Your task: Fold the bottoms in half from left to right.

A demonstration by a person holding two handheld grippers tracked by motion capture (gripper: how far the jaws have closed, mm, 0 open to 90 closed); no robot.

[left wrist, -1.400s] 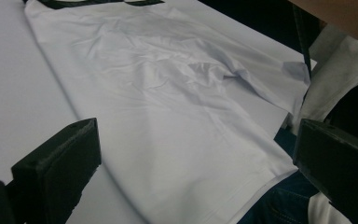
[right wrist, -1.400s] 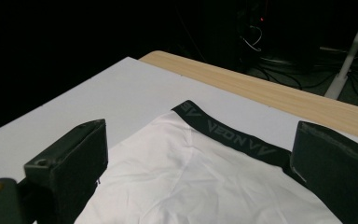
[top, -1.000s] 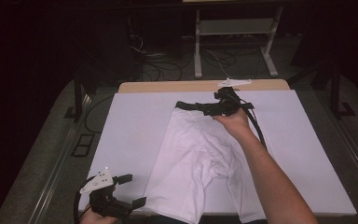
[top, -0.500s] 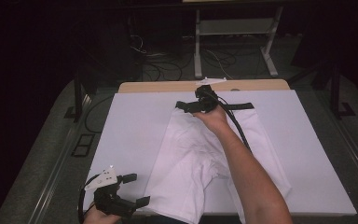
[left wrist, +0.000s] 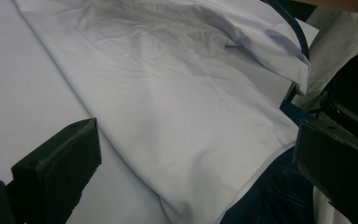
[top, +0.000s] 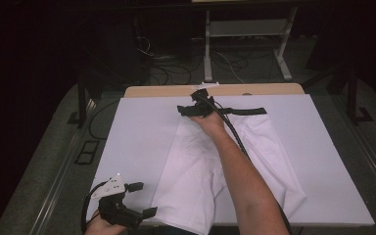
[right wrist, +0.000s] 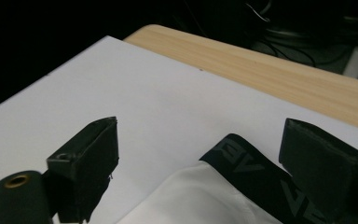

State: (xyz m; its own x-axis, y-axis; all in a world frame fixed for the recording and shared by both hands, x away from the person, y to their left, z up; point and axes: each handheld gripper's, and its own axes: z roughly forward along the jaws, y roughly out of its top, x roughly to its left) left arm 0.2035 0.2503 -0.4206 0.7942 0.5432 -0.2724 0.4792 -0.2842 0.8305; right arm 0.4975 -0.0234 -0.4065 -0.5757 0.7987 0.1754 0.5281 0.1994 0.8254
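A white pair of shorts (top: 259, 147) with a black waistband (top: 247, 111) lies flat on the white table cover (top: 137, 132). My right gripper (top: 182, 110) is at the far side, at the waistband's left end. In the right gripper view the waistband's corner (right wrist: 247, 168) lies between the wide jaws of my right gripper (right wrist: 203, 140); they have just been closing, with no pad pressing on it. My left gripper (top: 146, 199) stands open at the table's near left edge. Its jaws frame the shorts' hem (left wrist: 242, 163) without touching it.
A bare wooden strip of the table (top: 161, 91) runs along the far edge. Behind it are a white stand (top: 245, 29) and cables on the dark floor. The person's blue trousers (left wrist: 261, 200) are beside the near hem.
My right hand has slid left along the waistband to its left end and sunk a little. The left gripper has stayed where it was.
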